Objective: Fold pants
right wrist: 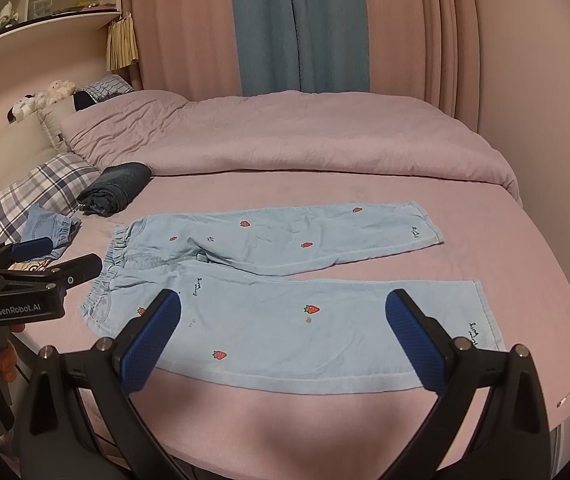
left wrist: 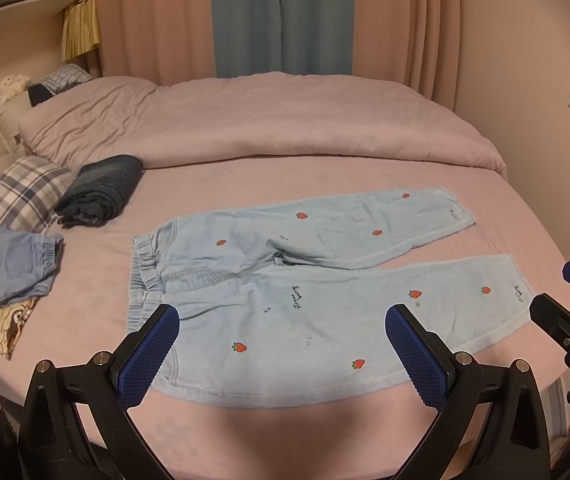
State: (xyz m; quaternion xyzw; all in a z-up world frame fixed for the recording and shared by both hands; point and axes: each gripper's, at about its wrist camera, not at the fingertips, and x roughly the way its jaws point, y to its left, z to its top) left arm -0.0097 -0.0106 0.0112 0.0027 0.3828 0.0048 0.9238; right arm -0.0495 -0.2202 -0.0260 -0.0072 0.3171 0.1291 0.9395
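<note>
Light blue pants with red strawberry prints lie flat and unfolded on the pink bed, waistband to the left, both legs spread to the right; they also show in the right wrist view. My left gripper is open and empty, held above the near leg by the waist end. My right gripper is open and empty above the near leg's middle. The right gripper also shows at the right edge of the left wrist view. The left gripper shows at the left of the right wrist view.
A rolled dark garment and a small folded blue denim piece lie at the left by a plaid pillow. A folded pink duvet covers the far half of the bed. The bed's near edge lies below the grippers.
</note>
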